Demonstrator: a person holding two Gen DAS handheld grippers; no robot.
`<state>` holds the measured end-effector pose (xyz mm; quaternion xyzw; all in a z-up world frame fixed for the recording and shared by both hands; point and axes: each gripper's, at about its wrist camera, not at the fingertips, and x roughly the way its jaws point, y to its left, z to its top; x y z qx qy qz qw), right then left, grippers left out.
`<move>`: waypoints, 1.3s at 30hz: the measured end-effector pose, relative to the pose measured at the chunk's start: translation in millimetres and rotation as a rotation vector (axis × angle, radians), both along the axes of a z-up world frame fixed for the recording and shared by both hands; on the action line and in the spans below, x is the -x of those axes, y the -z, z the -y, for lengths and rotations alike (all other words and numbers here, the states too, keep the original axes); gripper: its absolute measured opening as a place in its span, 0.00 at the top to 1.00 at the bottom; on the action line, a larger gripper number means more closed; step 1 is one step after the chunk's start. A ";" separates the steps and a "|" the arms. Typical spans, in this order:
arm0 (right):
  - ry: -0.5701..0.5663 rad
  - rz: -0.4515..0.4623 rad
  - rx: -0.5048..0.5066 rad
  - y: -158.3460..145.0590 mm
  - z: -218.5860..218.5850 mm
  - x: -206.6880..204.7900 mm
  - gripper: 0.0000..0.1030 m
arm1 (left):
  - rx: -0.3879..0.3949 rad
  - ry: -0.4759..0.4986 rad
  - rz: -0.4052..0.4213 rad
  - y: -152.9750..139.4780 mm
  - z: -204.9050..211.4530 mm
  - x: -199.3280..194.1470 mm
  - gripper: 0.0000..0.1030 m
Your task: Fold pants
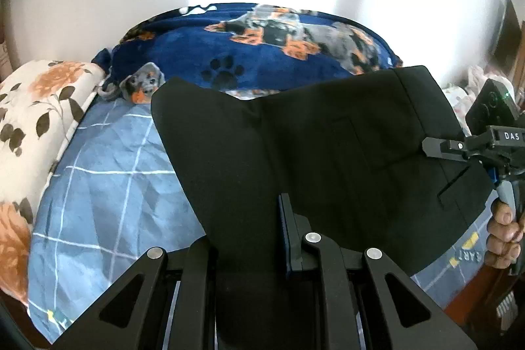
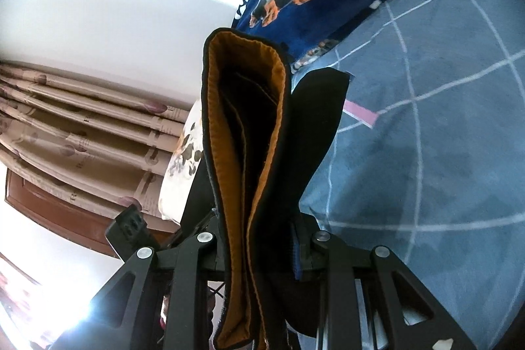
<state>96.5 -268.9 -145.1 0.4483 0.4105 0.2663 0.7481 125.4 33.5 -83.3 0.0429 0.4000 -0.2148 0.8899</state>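
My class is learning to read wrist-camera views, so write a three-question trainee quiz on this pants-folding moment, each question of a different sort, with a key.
1. True or false: the black pants lie flat on the checked blue sheet.
2. What does the right gripper clamp? A) the dog-print blanket B) the pants' waistband, orange lining showing C) the floral pillow
3. Fill in: the left gripper is shut on the ____.

Key: 1 false, they are held up by both grippers; 2 B; 3 pants.
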 end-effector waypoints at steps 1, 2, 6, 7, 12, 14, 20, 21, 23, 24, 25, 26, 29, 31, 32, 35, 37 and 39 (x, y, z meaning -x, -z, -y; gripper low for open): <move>-0.003 0.001 -0.002 0.8 -2.1 -6.1 0.76 | 0.000 -0.007 0.000 0.3 -2.9 -6.6 0.84; -0.006 0.002 -0.005 1.5 -3.7 -11.5 0.76 | -0.001 -0.011 0.000 0.6 -4.6 -11.4 0.84; -0.018 0.003 -0.010 5.2 -10.9 -37.9 0.76 | -0.013 -0.034 0.000 2.7 -12.3 -38.4 0.84; -0.021 0.004 -0.012 6.5 -13.2 -47.2 0.76 | -0.018 -0.040 0.003 3.4 -14.6 -45.1 0.84; -0.032 0.014 -0.013 11.5 -21.6 -82.4 0.76 | -0.014 -0.069 0.006 6.2 -24.8 -77.2 0.84; -0.036 0.023 -0.013 13.2 -24.1 -95.6 0.76 | -0.017 -0.075 0.007 7.6 -27.1 -89.0 0.84; -0.029 0.030 -0.024 22.1 -25.6 -124.9 0.76 | -0.037 -0.076 0.005 15.7 -27.1 -120.0 0.84; -0.028 0.031 -0.025 24.0 -25.5 -129.3 0.77 | -0.039 -0.076 0.004 16.9 -27.0 -124.3 0.84; -0.025 0.029 -0.024 28.0 -24.0 -136.8 0.77 | -0.042 -0.075 -0.002 20.8 -26.6 -132.8 0.84; -0.023 0.027 -0.025 30.2 -23.5 -139.6 0.77 | -0.040 -0.076 -0.007 23.6 -26.3 -137.7 0.84; -0.020 0.024 -0.026 32.3 -22.6 -141.6 0.77 | -0.039 -0.076 -0.012 26.6 -26.5 -141.9 0.84; -0.019 0.022 -0.024 34.7 -22.4 -145.7 0.77 | -0.039 -0.076 -0.016 29.0 -26.0 -144.7 0.84; -0.013 0.017 -0.017 41.2 -21.2 -153.2 0.77 | -0.040 -0.075 -0.028 38.0 -22.8 -152.6 0.84; -0.010 0.009 -0.012 46.5 -20.0 -156.3 0.77 | -0.039 -0.074 -0.040 44.9 -20.5 -157.2 0.84; -0.008 0.003 -0.011 49.7 -19.3 -158.1 0.77 | -0.040 -0.073 -0.049 49.3 -19.4 -159.7 0.84; 0.000 -0.014 -0.012 59.7 -17.3 -161.7 0.77 | -0.038 -0.080 -0.060 57.2 -19.6 -163.5 0.84; 0.005 -0.021 -0.017 64.8 -15.3 -161.4 0.77 | -0.030 -0.088 -0.069 62.1 -22.1 -166.7 0.83; 0.014 -0.029 -0.020 71.6 -11.6 -162.1 0.77 | -0.026 -0.096 -0.075 66.8 -24.4 -169.3 0.82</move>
